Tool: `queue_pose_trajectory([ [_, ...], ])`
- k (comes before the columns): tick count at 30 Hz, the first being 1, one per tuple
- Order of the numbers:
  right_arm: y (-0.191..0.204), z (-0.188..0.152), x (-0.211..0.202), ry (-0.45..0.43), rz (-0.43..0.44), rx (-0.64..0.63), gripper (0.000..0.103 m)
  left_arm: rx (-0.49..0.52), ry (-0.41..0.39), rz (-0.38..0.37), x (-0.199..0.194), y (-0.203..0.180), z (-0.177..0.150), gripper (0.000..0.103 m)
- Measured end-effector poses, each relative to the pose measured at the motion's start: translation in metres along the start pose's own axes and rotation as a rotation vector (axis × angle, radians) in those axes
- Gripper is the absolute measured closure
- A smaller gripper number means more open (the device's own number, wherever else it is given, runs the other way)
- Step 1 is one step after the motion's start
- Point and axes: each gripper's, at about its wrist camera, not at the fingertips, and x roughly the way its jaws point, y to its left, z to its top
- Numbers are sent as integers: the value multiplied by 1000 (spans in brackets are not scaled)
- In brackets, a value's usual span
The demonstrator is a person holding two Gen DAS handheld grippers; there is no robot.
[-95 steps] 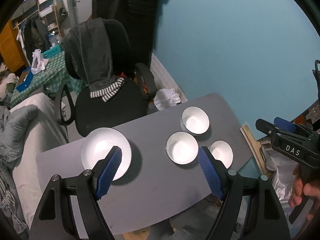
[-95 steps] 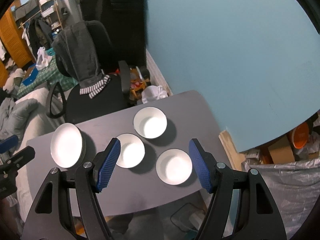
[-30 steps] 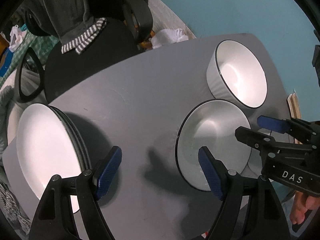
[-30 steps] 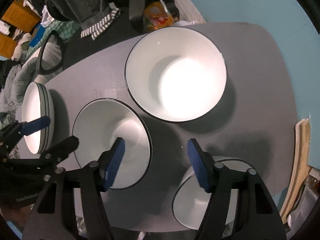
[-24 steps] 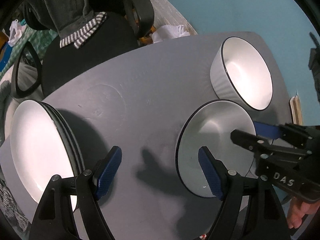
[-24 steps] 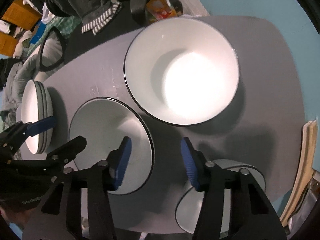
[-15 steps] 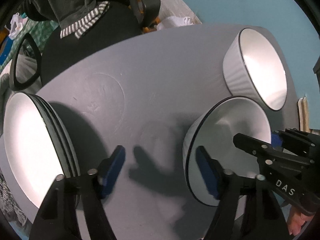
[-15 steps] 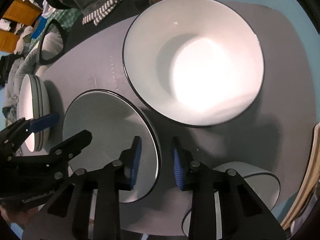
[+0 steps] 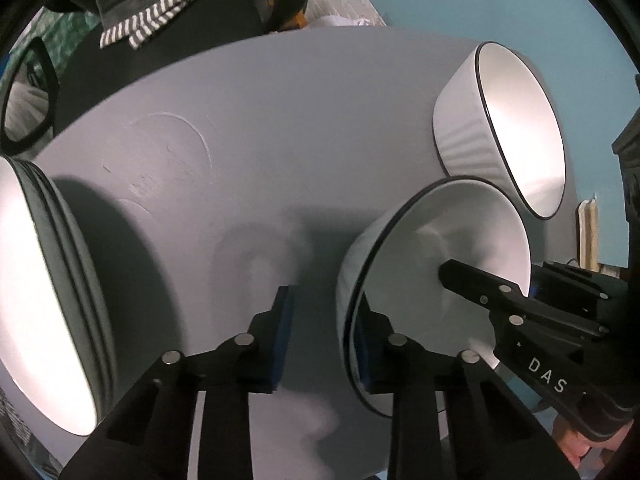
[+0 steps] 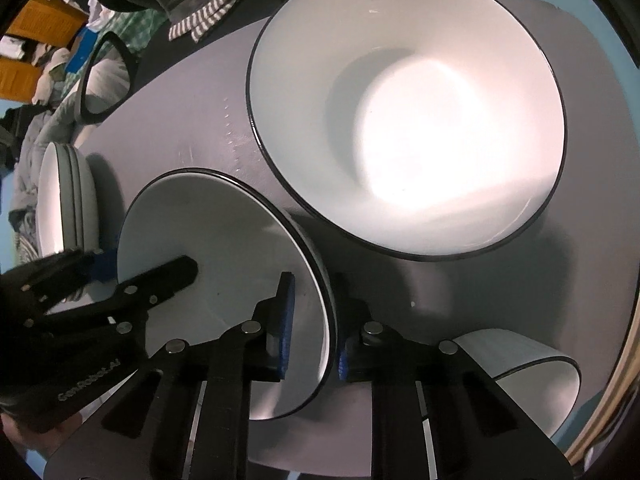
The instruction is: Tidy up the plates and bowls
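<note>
While both grippers point down at the grey table (image 9: 256, 128), their jaws are closing on opposite rims of the middle bowl (image 10: 224, 248). The left gripper (image 9: 322, 338) straddles its left rim; the right gripper (image 10: 314, 330) straddles its right rim. A plate stack (image 9: 36, 280) sits far left.
</note>
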Motion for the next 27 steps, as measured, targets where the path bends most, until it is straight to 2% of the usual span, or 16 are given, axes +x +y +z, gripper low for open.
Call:
queue_pose_trajectory([
  [8, -3, -5, -3, -11, -21, 5, 96, 18, -4, -30, -3, -11, 4, 95],
  [16, -1, -11, -6, -16, -12, 7, 97, 40, -6, 2, -9, -14, 7, 96],
  [27, 11, -14, -15, -11, -12, -8, 97, 31, -24, 8, -34, -15, 0, 96],
])
